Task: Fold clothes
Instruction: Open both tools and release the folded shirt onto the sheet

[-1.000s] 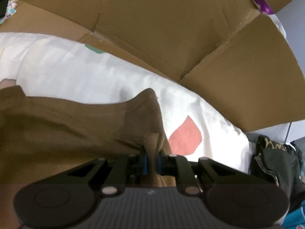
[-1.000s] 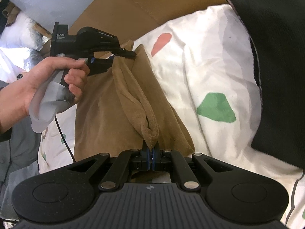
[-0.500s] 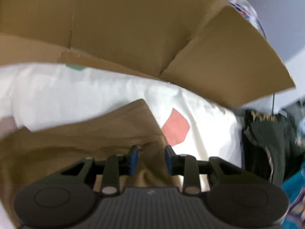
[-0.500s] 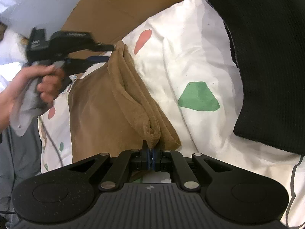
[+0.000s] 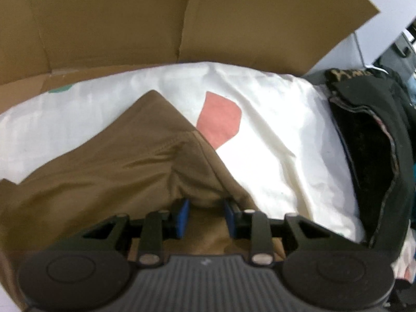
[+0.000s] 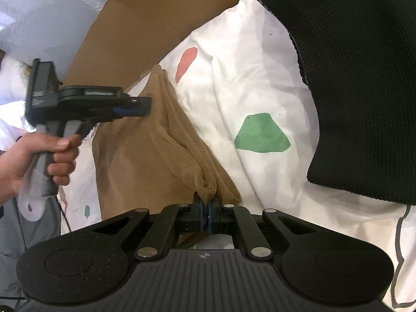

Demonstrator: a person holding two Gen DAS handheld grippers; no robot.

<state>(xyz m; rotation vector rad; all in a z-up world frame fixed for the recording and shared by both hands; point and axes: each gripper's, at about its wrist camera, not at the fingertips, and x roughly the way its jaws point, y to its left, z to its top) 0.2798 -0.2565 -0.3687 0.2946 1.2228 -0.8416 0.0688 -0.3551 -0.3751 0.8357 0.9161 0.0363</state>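
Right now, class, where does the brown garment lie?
The brown garment lies on the white patterned sheet, left of its green patch, one corner pinched in the right tongs.

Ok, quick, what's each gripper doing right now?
Left gripper: open, holding nothing, over the brown fabric garment.
Right gripper: closed, pinching that garment's bunched edge.

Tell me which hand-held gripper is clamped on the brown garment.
The right hand-held gripper: its blue pads pinch a bunched edge of the brown garment. The left hand-held gripper stands open, pads apart over the cloth.
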